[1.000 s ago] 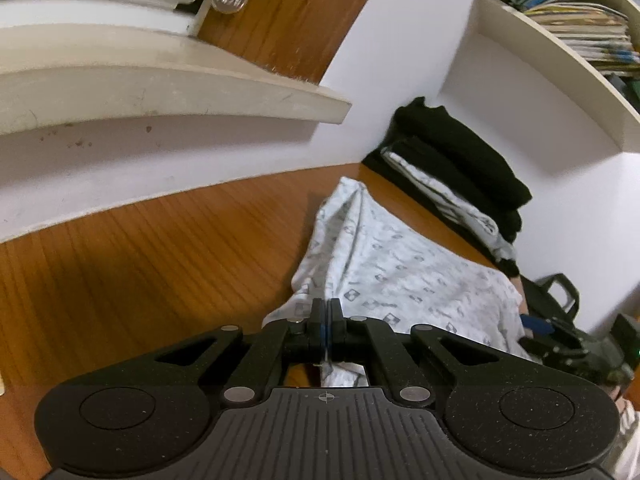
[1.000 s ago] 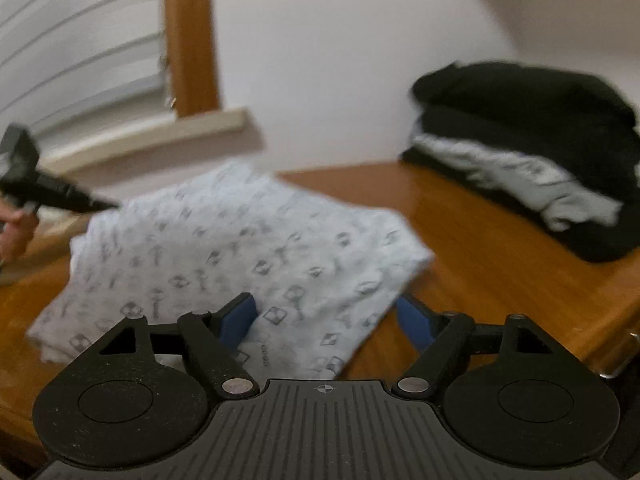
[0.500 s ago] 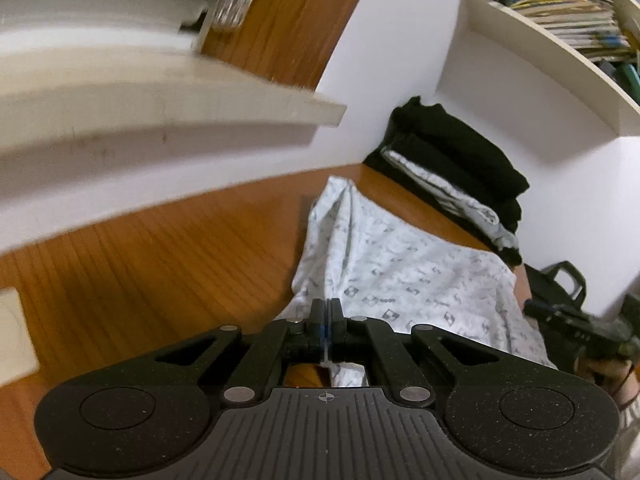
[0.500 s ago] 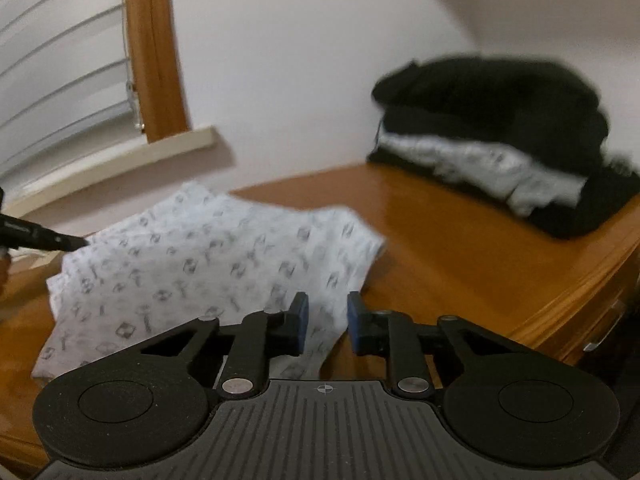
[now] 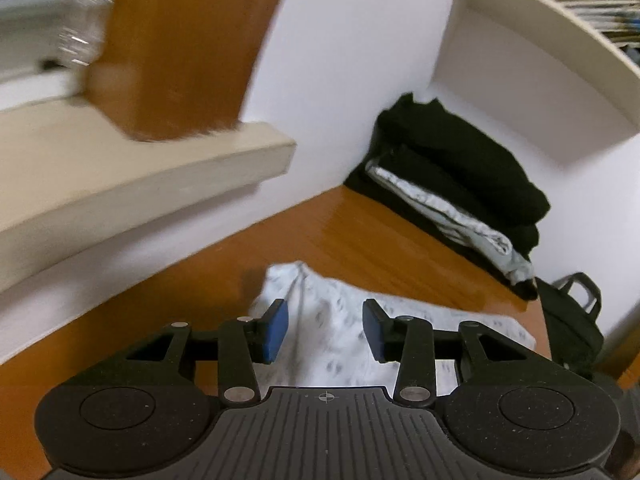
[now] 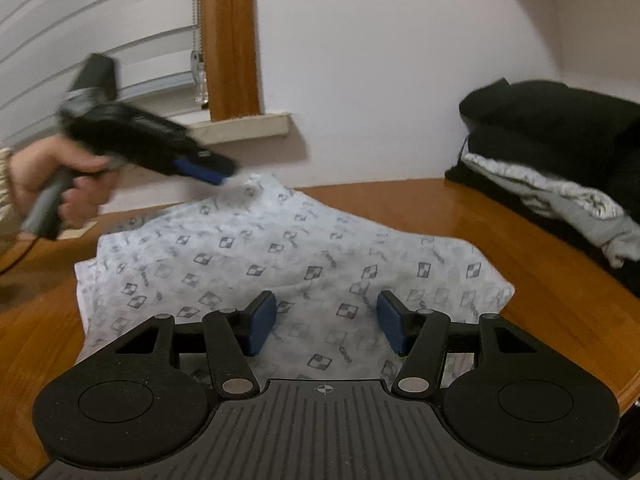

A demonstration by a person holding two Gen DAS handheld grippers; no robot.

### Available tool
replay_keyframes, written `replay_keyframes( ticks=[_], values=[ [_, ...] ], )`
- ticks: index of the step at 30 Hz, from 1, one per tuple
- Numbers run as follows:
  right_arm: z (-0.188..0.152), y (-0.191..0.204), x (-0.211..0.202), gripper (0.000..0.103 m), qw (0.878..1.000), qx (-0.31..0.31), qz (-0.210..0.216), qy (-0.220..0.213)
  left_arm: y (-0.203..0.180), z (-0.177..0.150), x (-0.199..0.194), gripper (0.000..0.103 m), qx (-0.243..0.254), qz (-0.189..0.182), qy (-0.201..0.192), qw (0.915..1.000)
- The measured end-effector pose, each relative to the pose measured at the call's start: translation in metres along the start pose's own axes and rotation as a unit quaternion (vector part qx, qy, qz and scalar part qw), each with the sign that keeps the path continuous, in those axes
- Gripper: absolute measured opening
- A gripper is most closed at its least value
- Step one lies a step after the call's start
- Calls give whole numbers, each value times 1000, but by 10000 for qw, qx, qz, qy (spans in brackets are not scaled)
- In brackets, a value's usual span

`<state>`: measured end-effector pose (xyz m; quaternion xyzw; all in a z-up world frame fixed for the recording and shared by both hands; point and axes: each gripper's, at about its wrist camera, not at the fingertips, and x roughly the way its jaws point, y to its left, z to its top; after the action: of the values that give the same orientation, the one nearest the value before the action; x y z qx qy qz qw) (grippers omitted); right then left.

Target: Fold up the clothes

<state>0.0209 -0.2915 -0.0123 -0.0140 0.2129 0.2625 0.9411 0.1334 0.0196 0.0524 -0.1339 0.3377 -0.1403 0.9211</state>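
Observation:
A white patterned garment point(image 6: 280, 256) lies folded flat on the wooden table point(image 6: 552, 292). My right gripper point(image 6: 326, 326) hovers open just above its near edge, nothing between the blue pads. My left gripper point(image 5: 325, 332) is open too, lifted over the garment point(image 5: 336, 344) at its far left end. From the right wrist view the left gripper point(image 6: 208, 170) appears blurred in the air above the cloth's far corner, held by a hand point(image 6: 60, 176).
A stack of folded black and grey clothes point(image 6: 560, 160) sits at the back right of the table. A window sill point(image 5: 140, 184) and blinds point(image 6: 100, 32) are on the left wall, a bookshelf point(image 5: 560, 12) above. A black bag point(image 5: 572, 320) stands beyond the table's edge.
My left gripper opened, let go of the garment's edge and rose. My right gripper narrowed, then opened wide again over the cloth. The garment now lies flat.

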Motion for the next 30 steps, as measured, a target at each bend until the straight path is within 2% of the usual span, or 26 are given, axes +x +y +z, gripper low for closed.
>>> replay_keyframes(
  ticks=[2, 3, 4, 5, 13, 18, 19, 21, 25, 26, 30],
  values=[
    [-4, 0, 0, 57, 10000, -34, 16, -11, 5, -1, 2, 44, -44, 44, -42, 10000],
    [-6, 0, 0, 57, 10000, -42, 34, -21, 8, -1, 2, 39, -66, 68, -65, 9999],
    [-6, -1, 0, 57, 10000, -39, 50, -19, 11, -2, 2, 29, -89, 91, -89, 9999],
    [-6, -1, 0, 57, 10000, -42, 63, -14, 14, -2, 3, 4, -111, 115, -112, 9998],
    [-10, -17, -5, 57, 9995, 79, 319, -44, 36, -7, 7, 3, -291, 301, -299, 9987],
    [-12, -17, -6, 57, 9993, 76, 332, -124, 34, -16, -13, 5, -224, 350, -252, 9988],
    [-12, -16, -6, 57, 9994, 81, 323, -138, 34, -21, -22, 9, -246, 327, -282, 9988],
    [-12, -16, -4, 59, 9994, 92, 301, -163, 34, -30, -41, 26, -289, 281, -339, 9986],
    [-13, -12, -5, 59, 9995, 111, 198, -216, 31, -58, -76, 43, -259, 229, -381, 9987],
    [-13, -10, -6, 59, 9995, 117, 159, -229, 28, -66, -85, 46, -258, 177, -402, 9987],
    [-13, -1, -10, 60, 9993, 120, -123, -324, 21, -91, -109, 46, -233, 76, -420, 9988]
  ],
)
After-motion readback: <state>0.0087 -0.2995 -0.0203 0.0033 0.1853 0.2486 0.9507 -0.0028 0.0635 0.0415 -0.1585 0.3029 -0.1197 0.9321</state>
